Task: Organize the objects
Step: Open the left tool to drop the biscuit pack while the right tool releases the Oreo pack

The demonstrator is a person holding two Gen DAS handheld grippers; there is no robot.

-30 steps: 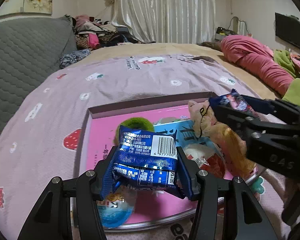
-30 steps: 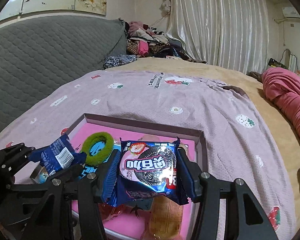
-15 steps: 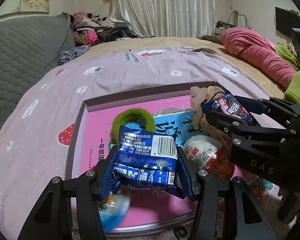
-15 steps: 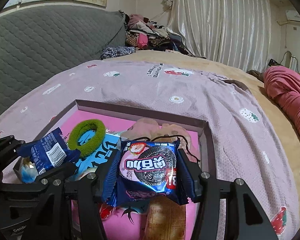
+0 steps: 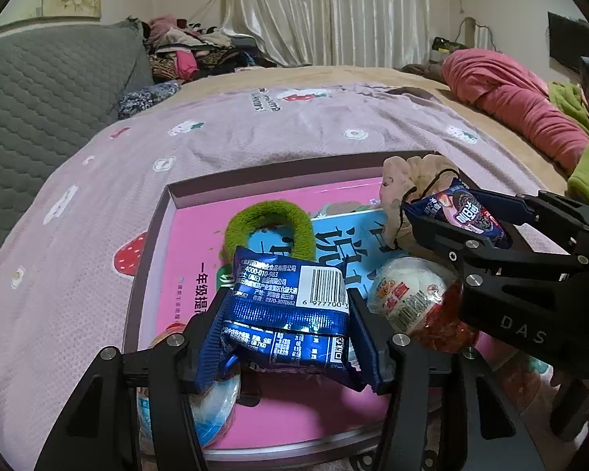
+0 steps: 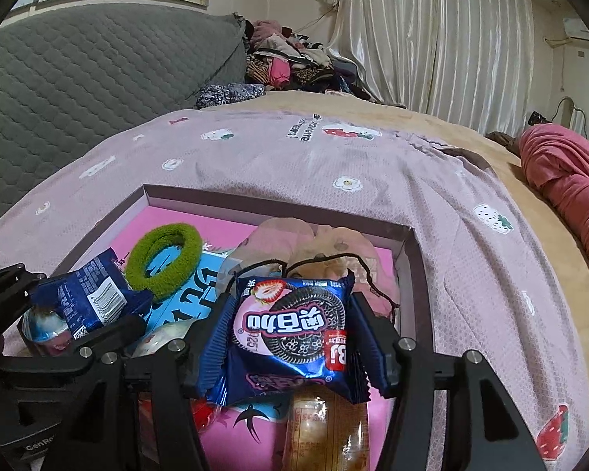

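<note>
Up front in the left wrist view, the left gripper (image 5: 288,329) fingers clamp a blue snack packet (image 5: 290,306) above the box (image 5: 200,192), near the green hair tie (image 5: 271,223). Seen from the right wrist, the right gripper (image 6: 290,347) fingers pinch a cookie packet (image 6: 292,333) over the box's right half, above a beige pouch (image 6: 314,243).

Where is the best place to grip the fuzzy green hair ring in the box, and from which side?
Judging by its pose, take the fuzzy green hair ring from above: it lies flat on the blue booklet. Put one finger through its open centre and pinch the far band, which is clear of the other things in the pink-lined box.
</note>
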